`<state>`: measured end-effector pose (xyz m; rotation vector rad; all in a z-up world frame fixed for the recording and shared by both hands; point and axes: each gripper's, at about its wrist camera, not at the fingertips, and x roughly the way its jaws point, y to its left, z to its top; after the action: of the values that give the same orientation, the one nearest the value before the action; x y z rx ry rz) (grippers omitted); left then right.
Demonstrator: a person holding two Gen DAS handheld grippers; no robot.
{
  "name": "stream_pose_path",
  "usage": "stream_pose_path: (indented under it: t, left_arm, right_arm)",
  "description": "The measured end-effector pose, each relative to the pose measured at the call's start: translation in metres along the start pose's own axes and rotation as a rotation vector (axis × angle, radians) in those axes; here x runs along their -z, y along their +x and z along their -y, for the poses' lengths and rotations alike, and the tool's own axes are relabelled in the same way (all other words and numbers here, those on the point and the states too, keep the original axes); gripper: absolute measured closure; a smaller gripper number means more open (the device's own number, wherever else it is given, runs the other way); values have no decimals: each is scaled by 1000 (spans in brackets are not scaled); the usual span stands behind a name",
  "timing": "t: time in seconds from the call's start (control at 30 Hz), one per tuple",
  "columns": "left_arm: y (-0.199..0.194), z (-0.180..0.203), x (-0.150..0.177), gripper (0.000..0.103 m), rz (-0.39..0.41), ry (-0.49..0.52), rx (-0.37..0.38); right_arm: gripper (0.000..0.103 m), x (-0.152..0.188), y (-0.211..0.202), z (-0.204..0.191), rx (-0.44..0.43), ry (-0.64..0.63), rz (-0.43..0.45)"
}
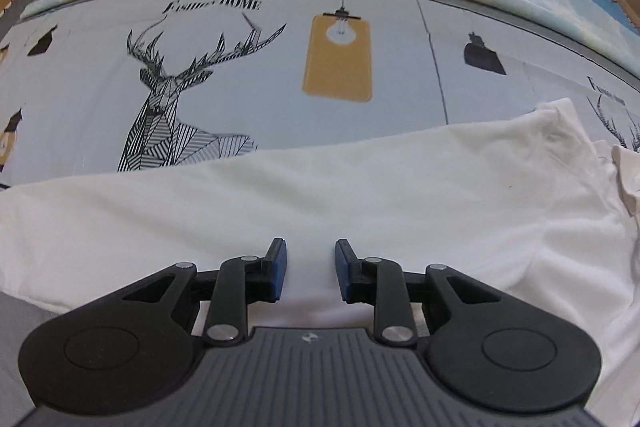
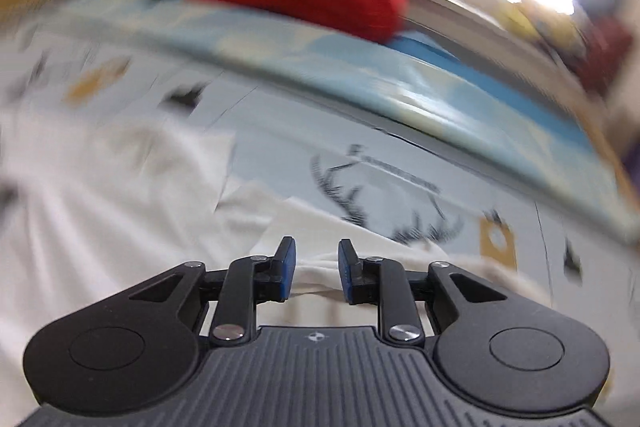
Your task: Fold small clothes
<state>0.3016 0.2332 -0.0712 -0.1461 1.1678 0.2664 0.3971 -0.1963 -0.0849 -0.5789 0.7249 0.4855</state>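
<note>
Two grippers, both parted, holding nothing: left gripper (image 1: 311, 269), right gripper (image 2: 313, 271) | white shirt (image 1: 320, 203) lies flat along near edge of bed (image 1: 256, 99) | risk: right view blurred, a hasty pinch could bunch the cloth

The left gripper (image 1: 311, 255) sits low at centre frame, level, its blue-padded fingers (image 1: 279, 263) parted with nothing between them. The right gripper (image 2: 314, 255) likewise sits at lower centre, jaws apart and gripping nothing; its view is blurred.
</note>
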Motion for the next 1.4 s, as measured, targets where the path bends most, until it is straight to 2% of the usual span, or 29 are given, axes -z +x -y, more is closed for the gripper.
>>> stream_pose_path:
  t: [0.1, 0.17, 0.27, 0.4, 0.73, 0.9, 1.0, 1.1, 1.23, 1.3, 1.33, 1.37, 1.4]
  left_arm:
    - [11, 8, -13, 73, 4, 17, 12]
    - [12, 20, -14, 73, 4, 45, 42]
    - [13, 47, -9, 73, -2, 125, 86]
    - [11, 80, 0, 73, 0, 205, 115]
    - [11, 111, -3, 73, 14, 216, 124]
    - [12, 120, -4, 73, 15, 231, 122]
    - [13, 123, -5, 73, 15, 237, 119]
    - [14, 126, -7, 73, 12, 233, 120]
    - [13, 131, -9, 73, 16, 232, 127]
    - [13, 134, -11, 73, 17, 235, 128]
    - [13, 135, -11, 73, 18, 236, 129]
    - [13, 136, -12, 73, 20, 236, 129]
    - [12, 136, -13, 73, 22, 236, 129]
  right_arm:
    - [67, 5, 16, -26, -12, -224, -42]
    - [61, 9, 23, -34, -13, -287, -63]
    - [60, 10, 31, -37, -5, -324, -67]
    - [59, 9, 37, -34, 74, -364, -39]
    - [57, 14, 38, -33, 130, -498, -10]
    - [55, 9, 32, -28, 43, -509, -29]
    - [55, 4, 32, -37, -17, -530, -82]
    - [54, -3, 27, -45, -17, -561, -78]
    - [53, -5, 40, -47, 10, -563, -115]
    - [56, -4, 42, -49, 16, -567, -106]
    - [69, -6, 41, -49, 2, -556, -105]
    - [87, -8, 39, -46, -13, -539, -100]
    - [89, -10, 35, -43, -14, -514, -83]
